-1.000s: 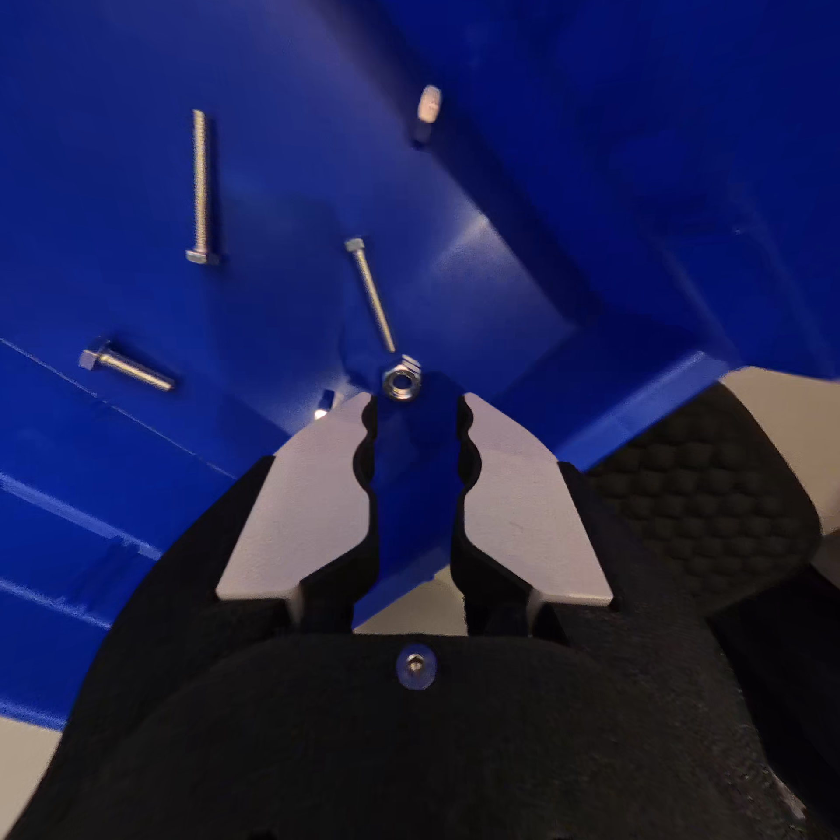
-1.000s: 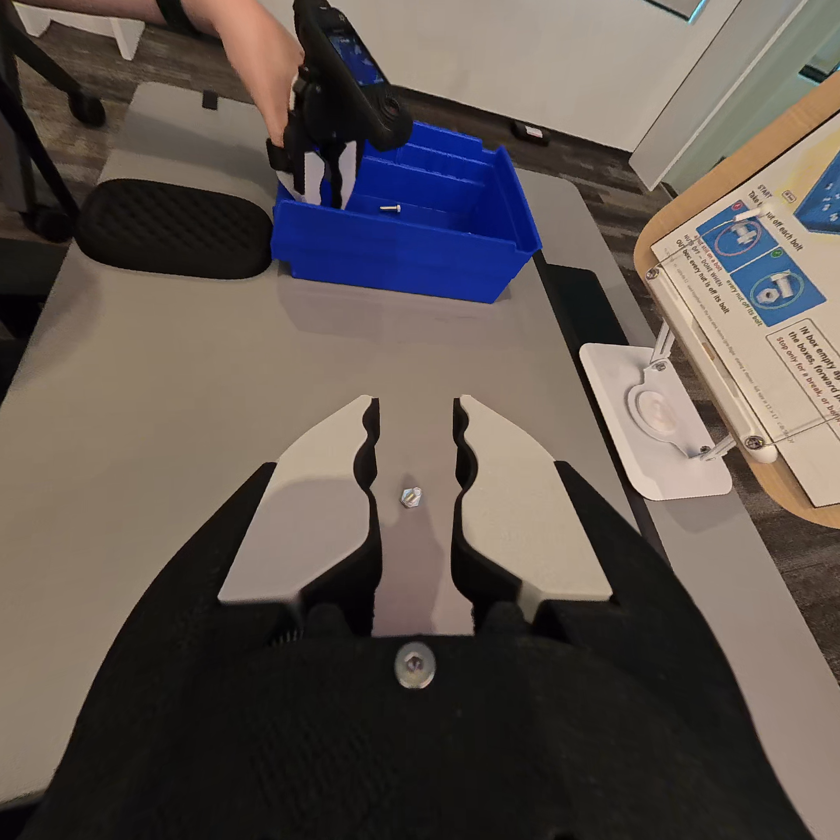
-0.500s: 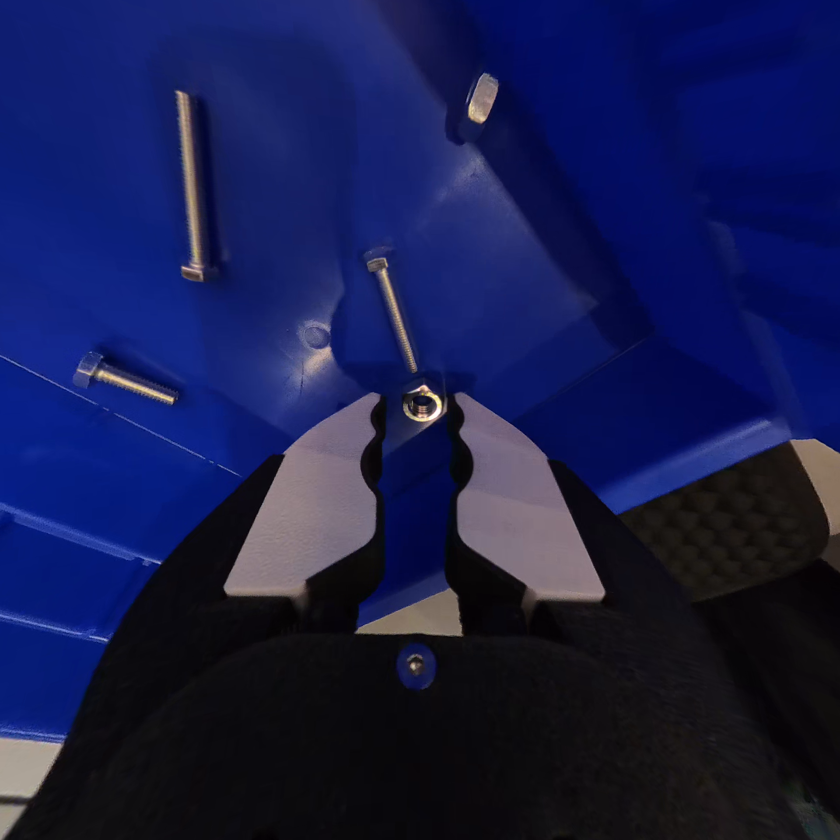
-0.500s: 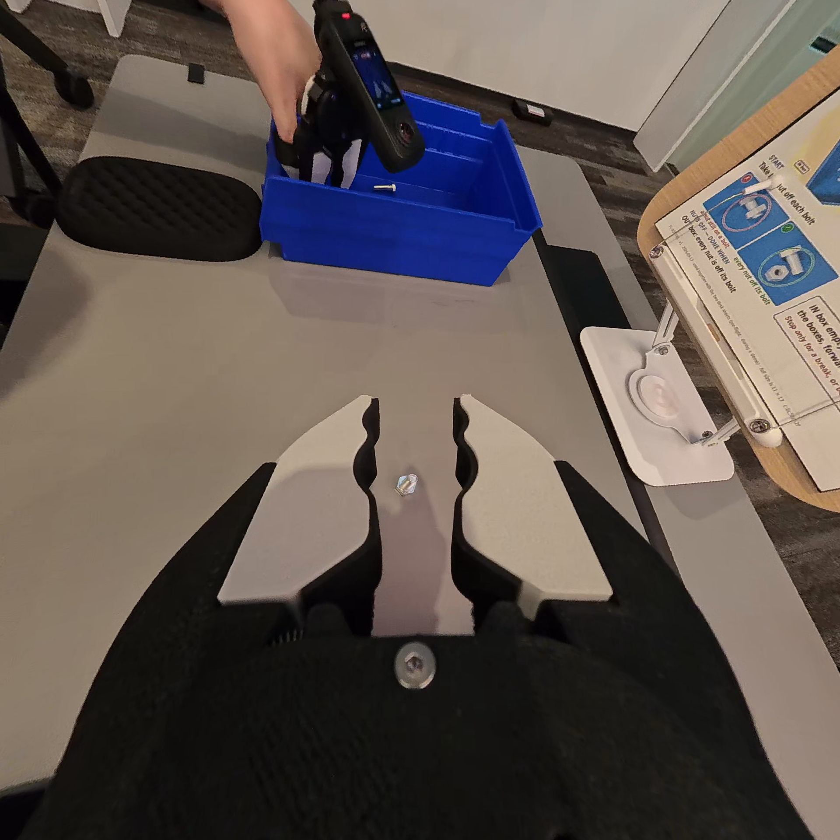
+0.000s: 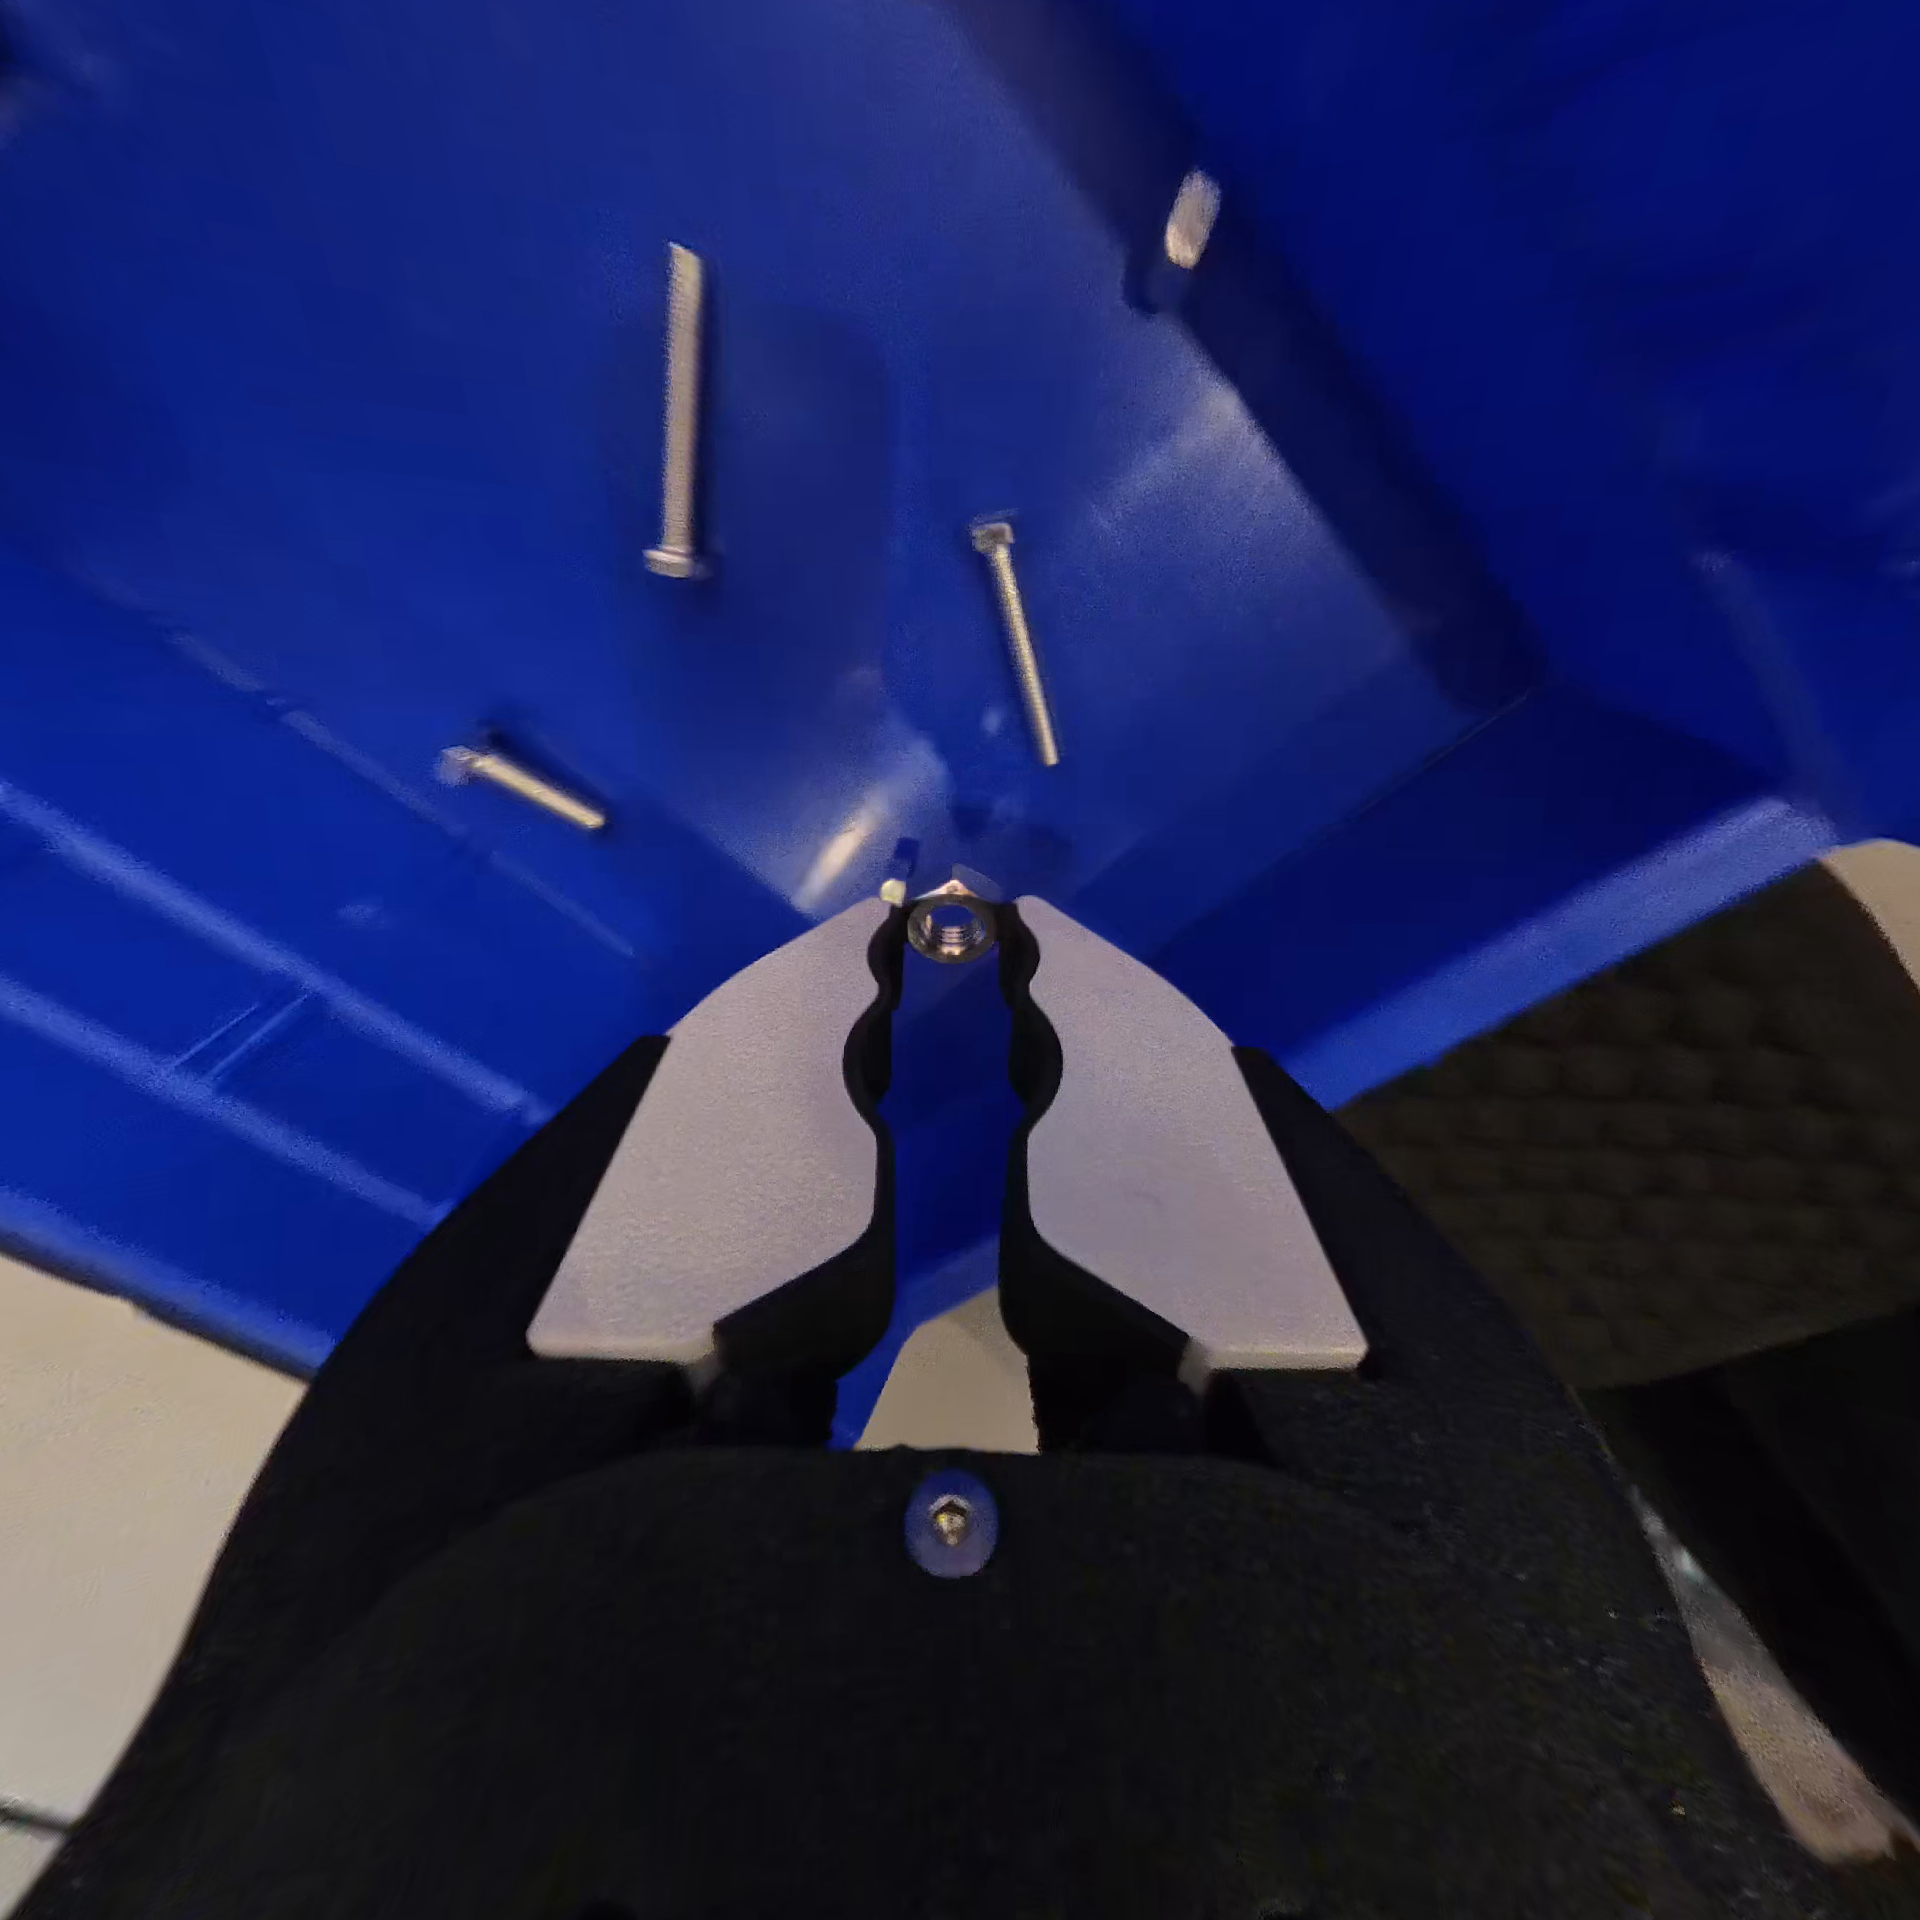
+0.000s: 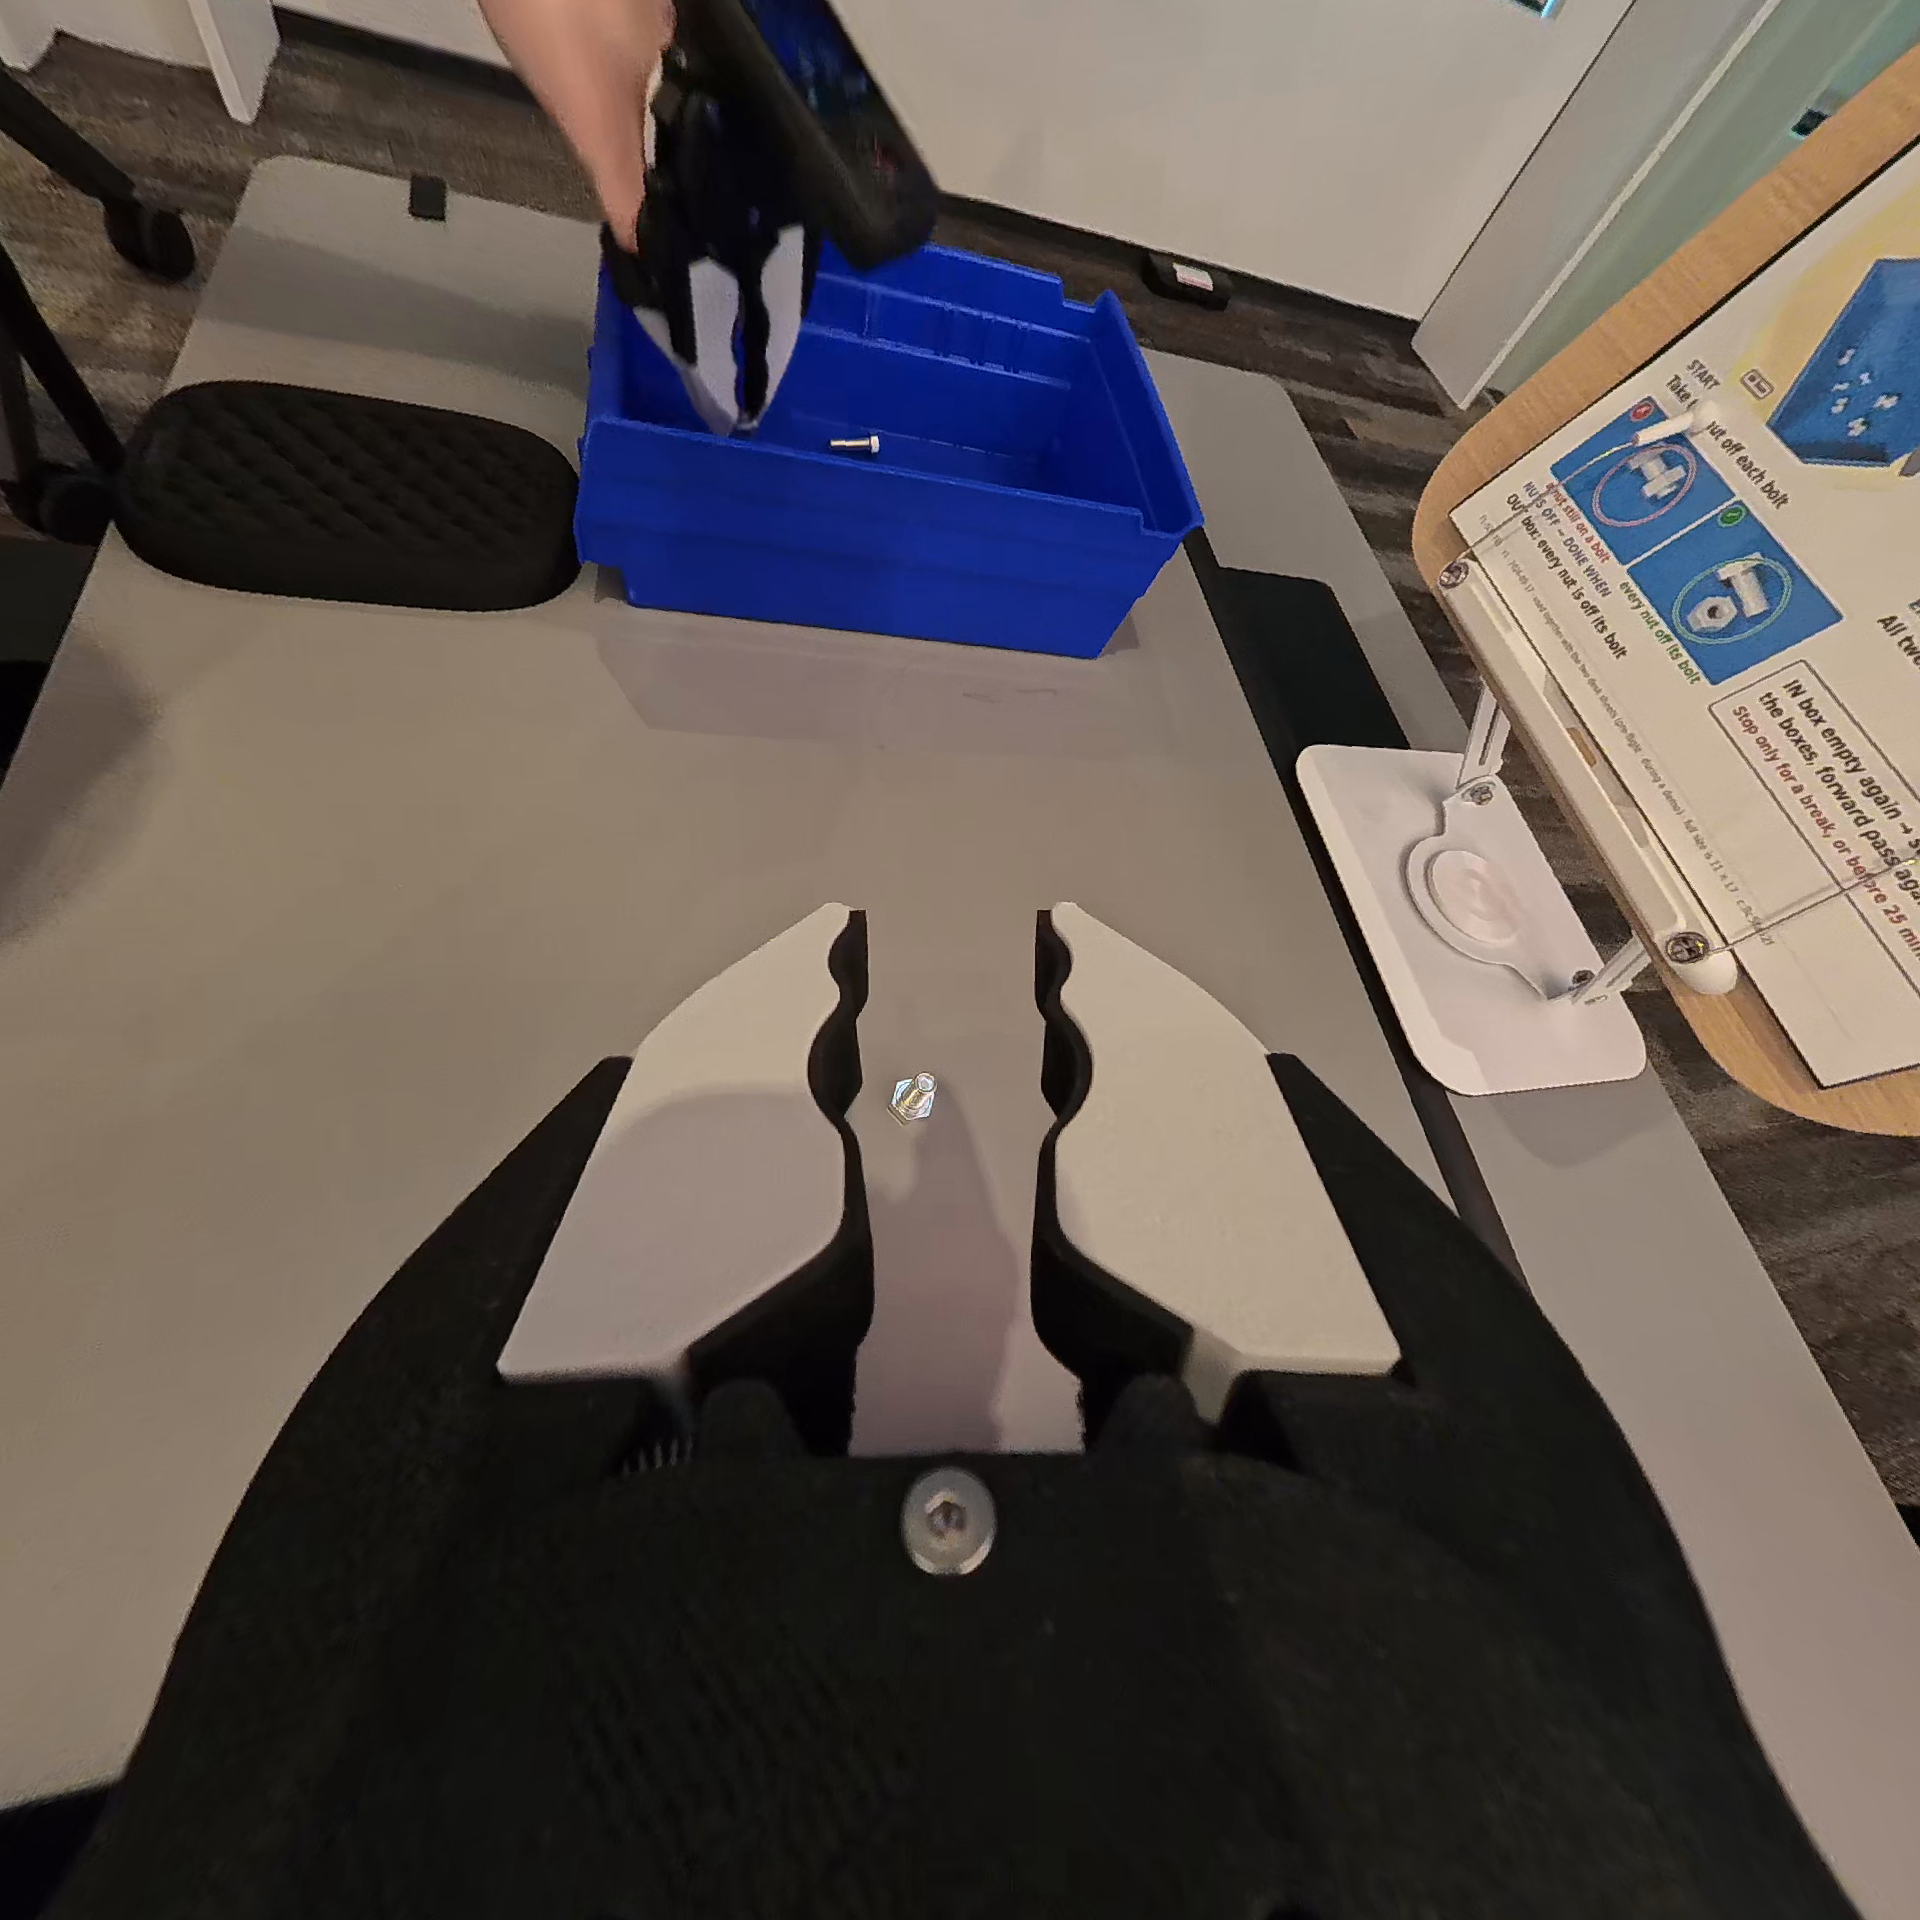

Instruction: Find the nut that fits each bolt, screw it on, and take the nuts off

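Nut (image 5: 948, 928) now pinched | left tool (image 5: 948, 920) closed, lifting | right tool (image 6: 948, 920) unchanged

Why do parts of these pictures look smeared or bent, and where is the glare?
Left wrist view: the blue bin and its bolts look softly motion-blurred, with pale glare on its floor near the nut pinched in the left gripper. Right wrist view: the hand is smeared, the table edges bow from the wide lens, and the short bolt is sharp.

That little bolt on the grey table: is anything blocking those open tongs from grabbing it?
Nothing visible. The short bolt stands head-down on the bare table in the gap between the right tongs' open fingers, touching neither.
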`<state>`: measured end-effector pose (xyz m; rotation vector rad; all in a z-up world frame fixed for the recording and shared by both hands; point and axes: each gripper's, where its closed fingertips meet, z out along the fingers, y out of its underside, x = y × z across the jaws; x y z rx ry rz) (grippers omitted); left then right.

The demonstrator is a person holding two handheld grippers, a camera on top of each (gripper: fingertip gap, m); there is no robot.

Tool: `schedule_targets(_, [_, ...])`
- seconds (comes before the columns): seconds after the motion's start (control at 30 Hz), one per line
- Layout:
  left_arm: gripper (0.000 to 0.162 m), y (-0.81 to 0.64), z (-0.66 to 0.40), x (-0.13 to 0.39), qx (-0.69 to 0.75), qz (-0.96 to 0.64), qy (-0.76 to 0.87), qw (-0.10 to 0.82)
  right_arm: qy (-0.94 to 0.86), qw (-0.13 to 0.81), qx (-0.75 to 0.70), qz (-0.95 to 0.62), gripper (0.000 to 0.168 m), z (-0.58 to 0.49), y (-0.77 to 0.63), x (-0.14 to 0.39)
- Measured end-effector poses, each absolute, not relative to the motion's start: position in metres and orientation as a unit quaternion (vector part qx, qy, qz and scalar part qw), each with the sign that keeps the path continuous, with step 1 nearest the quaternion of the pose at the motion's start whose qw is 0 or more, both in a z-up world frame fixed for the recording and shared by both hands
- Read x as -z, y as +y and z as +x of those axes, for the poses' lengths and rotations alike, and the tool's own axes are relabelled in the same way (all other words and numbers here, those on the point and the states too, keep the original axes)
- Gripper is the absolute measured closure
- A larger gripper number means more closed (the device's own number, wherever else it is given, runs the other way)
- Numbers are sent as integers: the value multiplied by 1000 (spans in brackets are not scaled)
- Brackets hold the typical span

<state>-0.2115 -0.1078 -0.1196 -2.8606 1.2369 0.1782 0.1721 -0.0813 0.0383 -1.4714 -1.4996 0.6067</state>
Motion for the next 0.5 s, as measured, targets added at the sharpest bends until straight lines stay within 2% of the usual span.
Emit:
schedule_targets(0.13, [145, -91, -178, 45, -20, -911, 397, 107, -597, 467, -256, -600, 136, 175, -75, -41])
schedule_targets(0.23, [145, -90, -106, -4, 34, -877, 449, 166, -591, 466, -260, -605, 136, 178, -72, -40])
schedule_targets(0.4, [145, -93, 17, 1, 77, -796, 549, 243, -595, 465, -262, -602, 136, 188, -77, -40])
schedule_targets(0.5, [145, -95, 73, 9, 170, -778, 530, 292, -597, 485, -280, -575, 136, 185, -82, -47])
